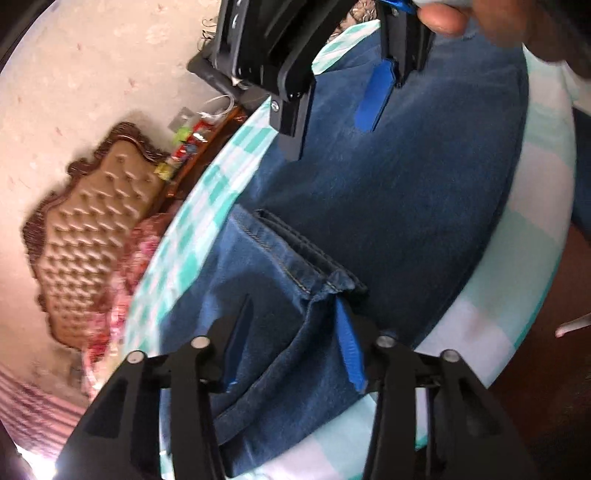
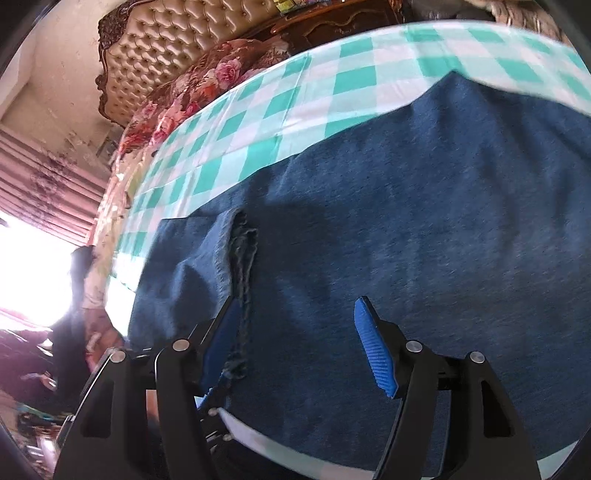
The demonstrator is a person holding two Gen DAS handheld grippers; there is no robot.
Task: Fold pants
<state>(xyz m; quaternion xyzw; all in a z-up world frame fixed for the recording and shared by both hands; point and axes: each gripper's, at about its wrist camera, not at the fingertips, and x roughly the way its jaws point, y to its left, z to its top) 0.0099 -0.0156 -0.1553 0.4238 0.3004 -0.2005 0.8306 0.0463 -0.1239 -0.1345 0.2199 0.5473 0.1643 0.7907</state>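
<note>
- The pants (image 1: 406,184), dark blue denim, lie spread across the worktop (image 1: 546,206), which is covered with a green-and-white checked cloth; they fill the centre and right of both views.
- In the left wrist view the left tool (image 1: 291,343) sits at the bottom centre of the frame with a bunched fold of denim and the stitched hem (image 1: 306,258) between its blue pads. The right pad touches the cloth, but the left pad is half hidden, so I cannot tell whether the jaws really pinch it.
- From that tool the hem runs up and to the left in the frame, and the long body of the pants stretches away toward the upper right.
- The right tool (image 1: 340,107) shows at the top centre of the left wrist view, over the far stretch of denim, held by a hand (image 1: 480,18) at the upper right edge.
- In its own view the right tool (image 2: 299,343) stands open just above flat denim, nothing between its pads; the frayed hem (image 2: 242,266) lies by its left finger, running up the frame.
- Judged from this, the left tool is nearer the hem and better placed to lift it.
- The denim looks thick, fairly stiff and lightly creased, with orange stitching along the hem.
</note>
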